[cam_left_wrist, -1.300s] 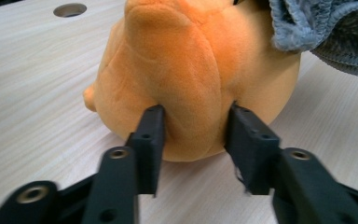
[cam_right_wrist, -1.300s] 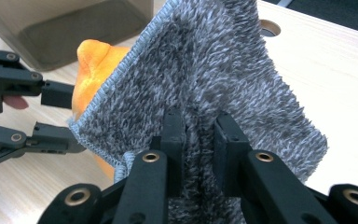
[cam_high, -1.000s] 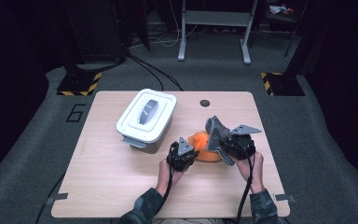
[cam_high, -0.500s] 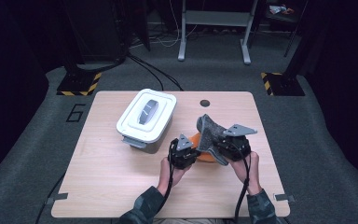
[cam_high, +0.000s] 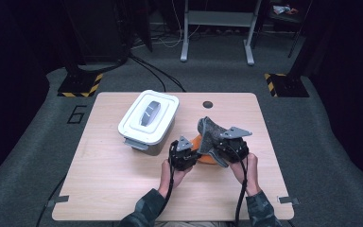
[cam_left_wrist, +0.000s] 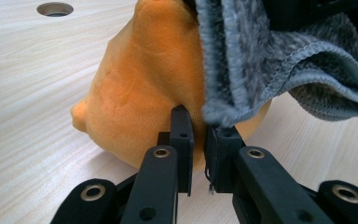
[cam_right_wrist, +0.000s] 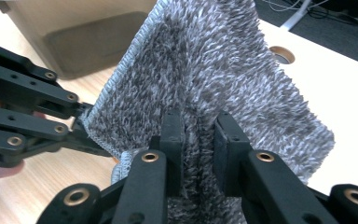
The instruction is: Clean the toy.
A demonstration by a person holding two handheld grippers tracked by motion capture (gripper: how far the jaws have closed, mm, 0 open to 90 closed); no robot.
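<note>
A grey fuzzy cloth (cam_high: 208, 128) is held up over an orange cloth (cam_high: 207, 160) that lies bunched on the wooden table (cam_high: 113, 189). My right gripper (cam_high: 213, 143) is shut on the grey cloth (cam_right_wrist: 205, 60), whose pile bulges between its jaws in the right gripper view (cam_right_wrist: 198, 126). My left gripper (cam_high: 196, 153) is shut at the grey cloth's lower corner (cam_left_wrist: 219, 116), right in front of the orange cloth (cam_left_wrist: 140, 84); the left gripper view (cam_left_wrist: 199, 126) leaves only a thin slit between its jaws. The right gripper view has the left gripper (cam_right_wrist: 81, 123) at the cloth's edge.
A white lidded container (cam_high: 147, 120) stands just left of the cloths, close behind the left gripper (cam_right_wrist: 74, 32). A round cable hole (cam_high: 208, 104) sits near the table's far edge. Bare wood lies to the front left and at the right.
The raised end of the grey cloth has shifted slightly left and up with my right gripper. My left hand has stayed put.
</note>
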